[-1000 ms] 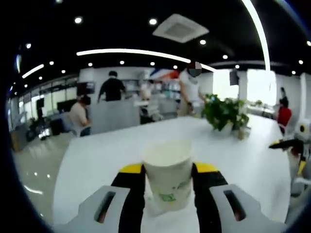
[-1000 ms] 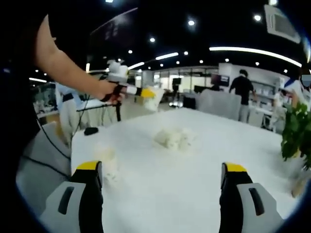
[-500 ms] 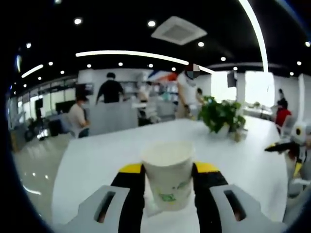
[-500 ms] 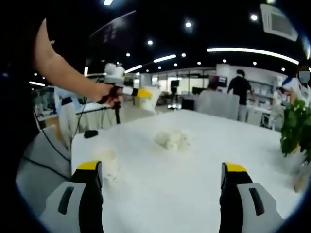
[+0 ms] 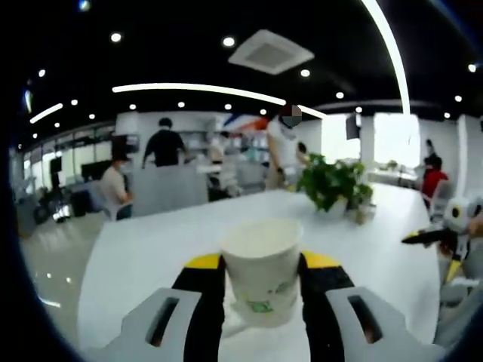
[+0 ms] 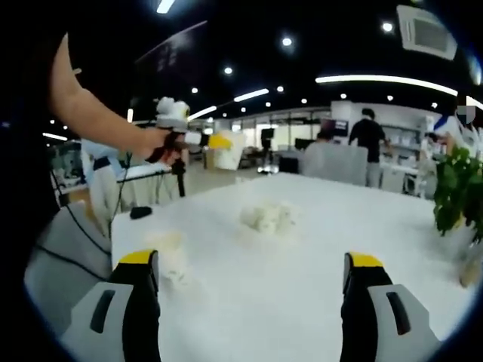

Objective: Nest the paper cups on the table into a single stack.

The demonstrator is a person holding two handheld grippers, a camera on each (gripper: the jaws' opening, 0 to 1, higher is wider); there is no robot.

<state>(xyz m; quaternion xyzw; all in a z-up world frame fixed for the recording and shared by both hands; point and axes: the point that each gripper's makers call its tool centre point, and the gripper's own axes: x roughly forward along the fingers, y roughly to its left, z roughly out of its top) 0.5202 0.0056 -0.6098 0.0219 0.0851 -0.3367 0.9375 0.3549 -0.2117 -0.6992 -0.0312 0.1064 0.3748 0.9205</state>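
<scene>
A: Left gripper (image 5: 260, 302) first: what is it doing?

B: Pinching a cup (image 5: 261, 270) between its jaws, upright, mouth up, lifted off the table (image 5: 151, 241). In the right gripper view that same gripper (image 6: 215, 141) sits at ten o'clock, held out by a hand (image 6: 155, 143) over the table's far corner, the cup at its tip.

A: And the right gripper (image 6: 250, 302)?

B: Jaws spread wide, nothing between them, low above the table (image 6: 317, 286).

A: Going down in size, then. Table, and what else?

B: A plant (image 5: 332, 181) at two o'clock in the left gripper view. Then, in the right gripper view, a pale clump (image 6: 268, 216) near centre, probably the other cups, too blurred to count or tell upright from tipped. A fainter cup-like shape (image 6: 170, 253) stands at eight o'clock, just beyond the left jaw. A small dark thing (image 6: 139, 212) lies near the table's edge at nine o'clock.

A: How should the nesting go?

B: My judgement: carry the held cup over an upright one, keep it plumb, centre base over mouth, lower straight, and release only once seated. The free gripper could steady the receiving cup so it does not skid.
</scene>
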